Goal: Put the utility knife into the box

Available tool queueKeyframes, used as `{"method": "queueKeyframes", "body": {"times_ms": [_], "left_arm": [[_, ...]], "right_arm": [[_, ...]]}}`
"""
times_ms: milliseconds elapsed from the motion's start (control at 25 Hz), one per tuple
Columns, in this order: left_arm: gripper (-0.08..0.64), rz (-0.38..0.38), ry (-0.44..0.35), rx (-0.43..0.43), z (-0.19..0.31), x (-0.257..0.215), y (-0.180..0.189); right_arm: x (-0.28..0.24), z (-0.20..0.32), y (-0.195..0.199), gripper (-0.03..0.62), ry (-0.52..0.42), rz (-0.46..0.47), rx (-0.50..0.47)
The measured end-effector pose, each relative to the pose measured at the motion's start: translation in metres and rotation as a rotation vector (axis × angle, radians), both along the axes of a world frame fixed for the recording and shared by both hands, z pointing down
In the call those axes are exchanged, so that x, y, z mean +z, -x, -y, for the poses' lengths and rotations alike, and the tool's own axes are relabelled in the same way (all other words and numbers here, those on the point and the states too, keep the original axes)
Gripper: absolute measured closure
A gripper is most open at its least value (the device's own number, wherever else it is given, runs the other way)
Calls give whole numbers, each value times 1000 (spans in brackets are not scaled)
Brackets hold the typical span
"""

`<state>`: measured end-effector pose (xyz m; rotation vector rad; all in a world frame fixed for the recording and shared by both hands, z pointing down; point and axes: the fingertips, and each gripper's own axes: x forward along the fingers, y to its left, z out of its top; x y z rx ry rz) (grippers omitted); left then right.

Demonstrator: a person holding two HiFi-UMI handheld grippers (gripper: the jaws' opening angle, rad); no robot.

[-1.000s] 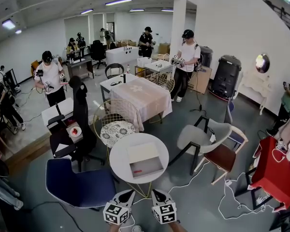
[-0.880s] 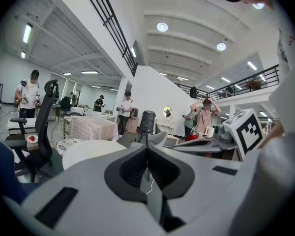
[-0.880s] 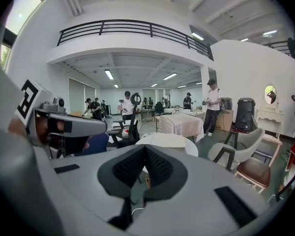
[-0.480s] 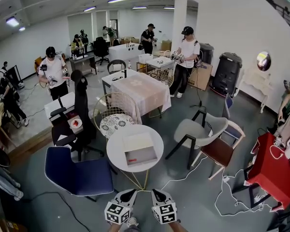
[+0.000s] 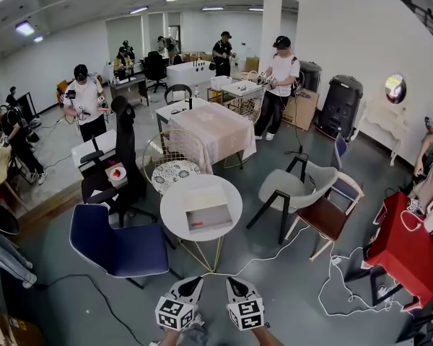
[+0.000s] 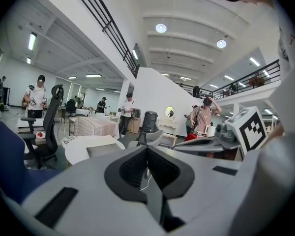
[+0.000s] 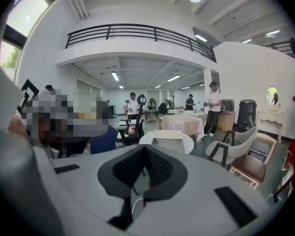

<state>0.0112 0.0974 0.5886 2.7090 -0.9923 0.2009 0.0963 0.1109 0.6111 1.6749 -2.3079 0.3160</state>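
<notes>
White laminate tops the round table [image 5: 175, 209] ahead of me, which stands on thin gold legs on a grey floor [image 5: 274, 294]. On it sits the box [image 5: 208, 209], pale outside and grey inside, its top open. The utility knife [image 5: 195, 225] shows as a small red sliver on the box's floor, by the near left corner. I hold both tools low and well short of the table. My left gripper [image 5: 190, 289] has its pads pressed together with nothing between them, and the left gripper view shows the two dark faces meeting at the tip [image 6: 147, 154]. My right gripper [image 5: 235, 289] is the same, fingers closed on each other and empty [image 7: 145, 154]. A blue chair [image 5: 119, 249] stands to the left of the table. A grey chair [image 5: 297, 187] and a brown-seated chair [image 5: 329, 220] stand to the right of it. A white cable [image 5: 289, 242] trails over the floor from under the table toward a red-draped stand [image 5: 404, 238]. Behind the table are a gold wire chair [image 5: 170, 169] with a patterned cushion and a cloth-covered table [image 5: 211, 130]. The room is a big white hall with strip lights, a round mirror [image 5: 395, 89] on the right wall, and several people standing about at other tables.
</notes>
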Motion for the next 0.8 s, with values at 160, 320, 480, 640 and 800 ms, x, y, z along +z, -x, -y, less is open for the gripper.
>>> {"method": "queueKeyframes", "body": {"times_ms": [160,320,480,640,800], "left_arm": [[548,-2,-12,-4,-16,-2,-4],[548,-10,-14,-9,-24,-3,-4],[548,-15,-24,-7,-28,-9,-2],[548,-18,-33,-6,-31,-12,-4],[548,-17,-35,-9,-32,-14,-1]], "right_arm": [[-1,-14,-2,577,-8,4,-2],[-3,-21,0,577,-16,4,-5],[-7,-25,3,577,-23,0,-3],[-11,-27,2,577,-30,-8,-5],[-12,-29,4,577,-33,-10,-7]]}}
